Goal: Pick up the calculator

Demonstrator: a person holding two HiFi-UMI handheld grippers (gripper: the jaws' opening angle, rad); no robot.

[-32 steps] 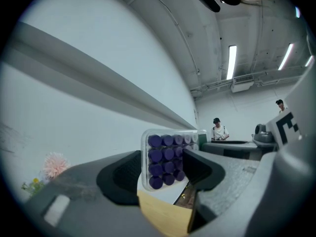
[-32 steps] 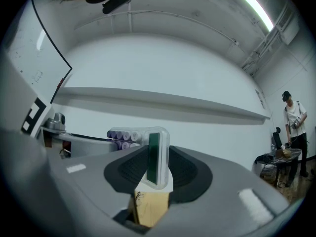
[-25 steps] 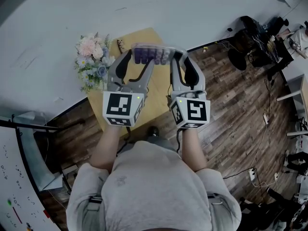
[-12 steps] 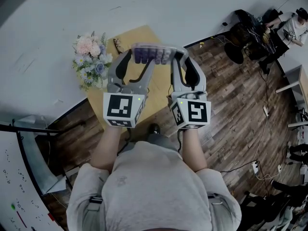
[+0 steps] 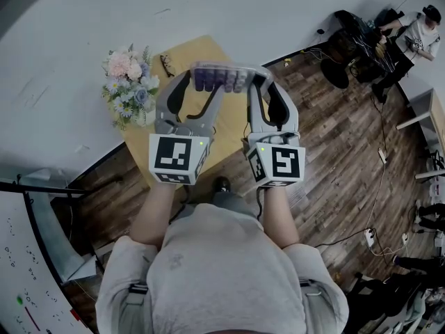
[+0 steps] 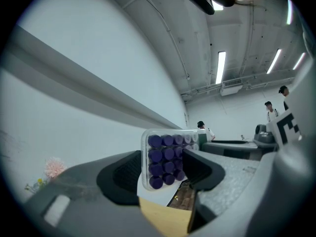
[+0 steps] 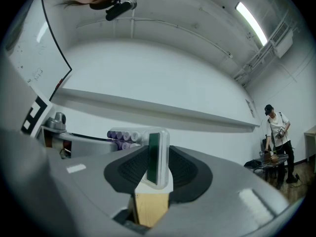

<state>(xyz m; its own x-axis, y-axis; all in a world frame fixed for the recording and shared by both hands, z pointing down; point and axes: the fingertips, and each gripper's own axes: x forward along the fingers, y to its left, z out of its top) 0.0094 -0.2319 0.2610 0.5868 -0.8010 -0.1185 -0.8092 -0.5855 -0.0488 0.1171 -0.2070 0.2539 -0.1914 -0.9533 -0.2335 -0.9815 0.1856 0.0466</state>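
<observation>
The calculator point(image 5: 224, 77) is off the wooden table point(image 5: 189, 51), lifted above it and spanning both grippers, purple keys facing up. I note the left gripper point(image 5: 203, 83) clamped on its left end, with the key rows sitting between its pads point(image 6: 123, 174). The right gripper point(image 5: 263, 82) is clenched on the right end, the casing seen edge-on between its pads point(image 7: 185, 172). A bouquet of flowers point(image 5: 128, 83) stands at the table's left side, apart from the calculator.
</observation>
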